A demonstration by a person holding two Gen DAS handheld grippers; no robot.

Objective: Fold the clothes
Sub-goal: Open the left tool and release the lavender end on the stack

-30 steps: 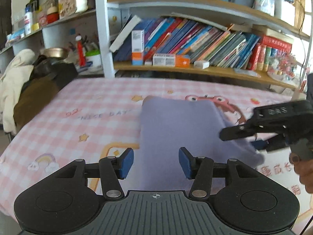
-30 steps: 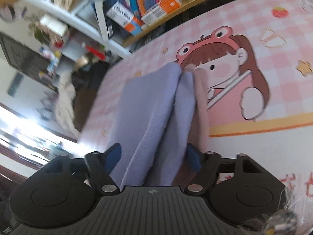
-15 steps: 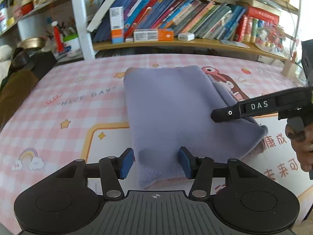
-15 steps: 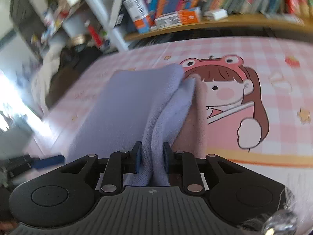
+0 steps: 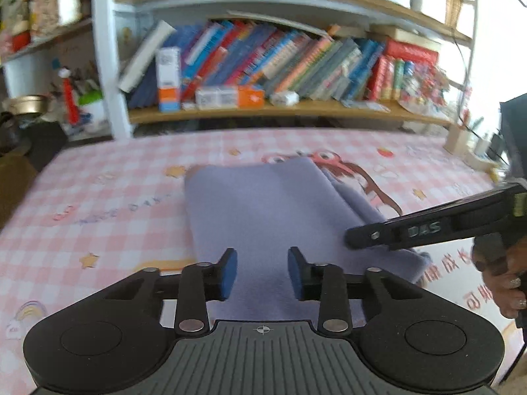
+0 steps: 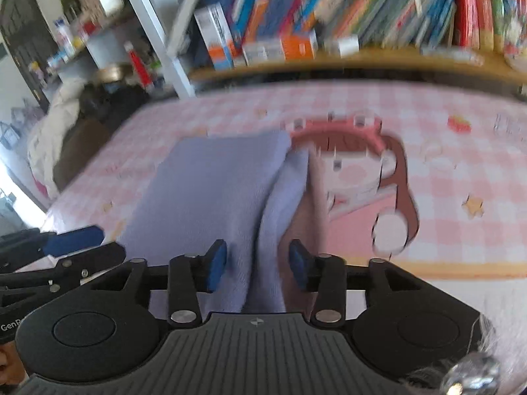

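Observation:
A folded lavender cloth (image 5: 270,210) with a pinkish layer under it lies on the pink checked table cover (image 5: 98,204). My left gripper (image 5: 262,273) hovers over the cloth's near end. Its jaws are closing with flat cloth between the pads, which do not pinch it. My right gripper (image 6: 258,263) straddles the layered right edge of the cloth (image 6: 210,181). Its jaws are closing with the fold between them, and the fabric is not squeezed thin. In the left wrist view the right gripper (image 5: 362,240) reaches in from the right, held by a hand (image 5: 504,279). The left gripper (image 6: 105,243) shows at the left edge of the right wrist view.
A bookshelf (image 5: 263,112) packed with books and small boxes runs along the far edge of the table. Bundled clothes and dark bags (image 6: 49,141) sit past the left end. A cartoon girl print (image 6: 355,171) lies right of the cloth.
Both grippers' jaws stand narrower than a second ago. The left gripper has come in over the cloth's near end. The right wrist has rolled, and its view now looks straight along the cloth's edge.

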